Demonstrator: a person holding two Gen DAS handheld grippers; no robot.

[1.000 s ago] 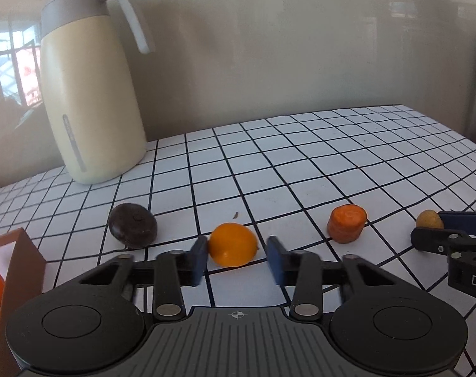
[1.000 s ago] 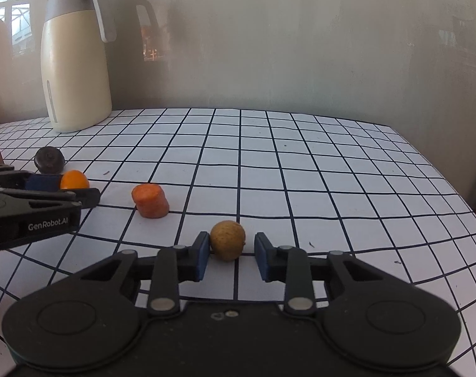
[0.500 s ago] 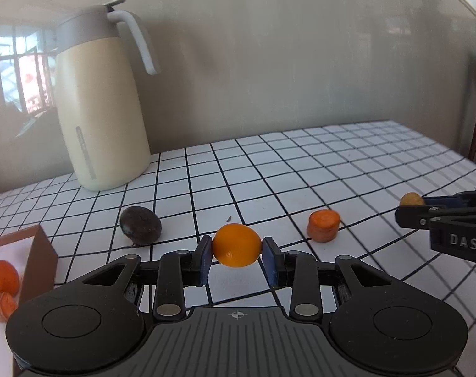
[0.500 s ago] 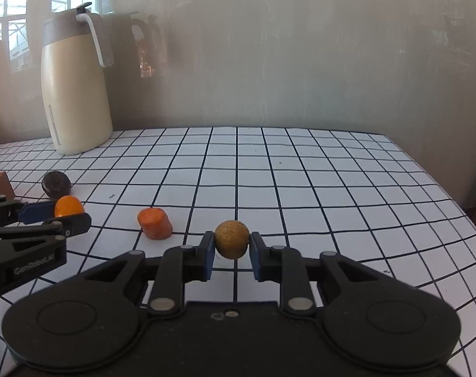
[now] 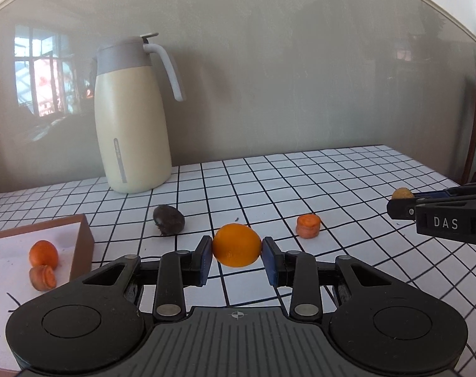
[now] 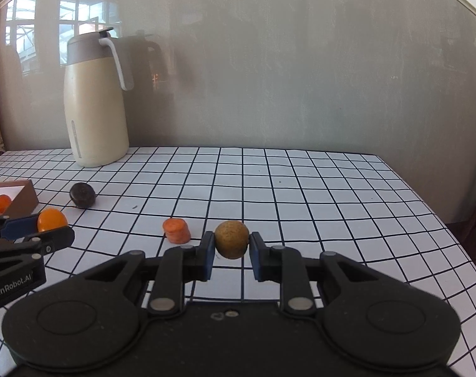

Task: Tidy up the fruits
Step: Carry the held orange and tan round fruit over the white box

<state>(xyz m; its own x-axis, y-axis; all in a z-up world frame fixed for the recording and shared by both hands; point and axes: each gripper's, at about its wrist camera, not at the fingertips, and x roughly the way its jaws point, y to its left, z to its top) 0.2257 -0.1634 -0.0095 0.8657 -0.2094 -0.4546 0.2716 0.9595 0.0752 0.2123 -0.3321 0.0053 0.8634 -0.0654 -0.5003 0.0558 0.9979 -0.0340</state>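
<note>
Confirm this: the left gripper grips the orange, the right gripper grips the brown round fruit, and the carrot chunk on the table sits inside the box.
Not quite. The loose carrot chunk lies on the checked table, outside the box, as the right wrist view shows. The left gripper does grip the orange, and the right gripper the brown round fruit.

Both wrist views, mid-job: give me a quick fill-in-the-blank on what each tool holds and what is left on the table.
1. The left tool is shut on the ____.
2. The right tool grips a round ____ fruit.
3. The jug stands ____ at the wall.
4. The carrot chunk on the table lies ____ the box.

Missing words: orange; brown; upright; outside
</note>
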